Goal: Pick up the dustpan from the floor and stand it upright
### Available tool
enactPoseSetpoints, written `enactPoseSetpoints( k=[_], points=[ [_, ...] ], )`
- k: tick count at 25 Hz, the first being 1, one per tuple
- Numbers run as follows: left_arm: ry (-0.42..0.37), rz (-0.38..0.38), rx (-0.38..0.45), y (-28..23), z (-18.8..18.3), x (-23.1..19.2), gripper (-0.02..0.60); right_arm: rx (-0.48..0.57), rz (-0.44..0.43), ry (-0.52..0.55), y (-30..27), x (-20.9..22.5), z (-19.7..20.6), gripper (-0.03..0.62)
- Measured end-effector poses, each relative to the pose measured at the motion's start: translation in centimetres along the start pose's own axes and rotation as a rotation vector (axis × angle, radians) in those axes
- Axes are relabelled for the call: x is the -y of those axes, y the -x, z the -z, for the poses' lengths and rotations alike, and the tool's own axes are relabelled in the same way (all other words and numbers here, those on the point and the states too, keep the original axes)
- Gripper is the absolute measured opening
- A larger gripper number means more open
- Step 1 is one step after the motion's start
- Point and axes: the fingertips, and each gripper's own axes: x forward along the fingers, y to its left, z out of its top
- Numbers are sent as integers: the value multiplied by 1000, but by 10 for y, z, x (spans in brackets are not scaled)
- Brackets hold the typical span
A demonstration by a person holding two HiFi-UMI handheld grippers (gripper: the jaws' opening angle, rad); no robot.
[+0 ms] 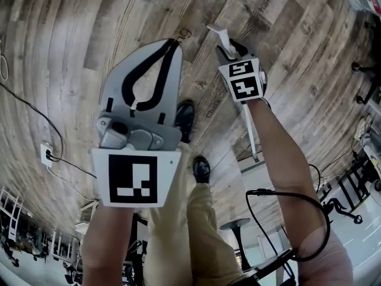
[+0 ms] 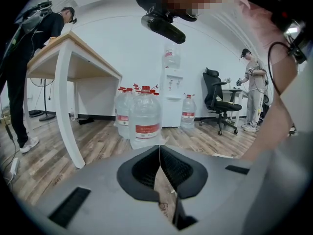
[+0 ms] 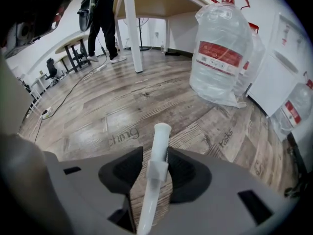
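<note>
My right gripper (image 1: 230, 47) is shut on the dustpan's long white handle (image 1: 250, 130). The handle's round end (image 3: 161, 130) sticks out past the jaws over the wood floor. In the head view the handle runs back alongside my right forearm. The pan end is not visible in any view. My left gripper (image 1: 174, 42) is held up at the left of the head view. Its black pads (image 2: 146, 168) meet at the tip with nothing between them.
Large water bottles (image 2: 145, 116) stand on the floor by a white dispenser (image 2: 172, 94). A light wood table (image 2: 68, 62) has a person standing beside it. An office chair (image 2: 217, 102) and another person are to the right. A cable (image 1: 36, 109) leads to a power strip (image 1: 46, 155).
</note>
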Motion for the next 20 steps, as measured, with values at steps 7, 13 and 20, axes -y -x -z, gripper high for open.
enactPoseSetpoints(
  k=[7,13,20],
  points=[
    [-20,13,-6,4,4,6,14,-12,19,-25,-12,4,6,135],
    [-40,20,-4,10,-1,12,14,-14,30,-30,-7,9,4,118],
    [-67,47,24,22,-51,34,14,41,56,-82,54,22,-14,114]
  ],
)
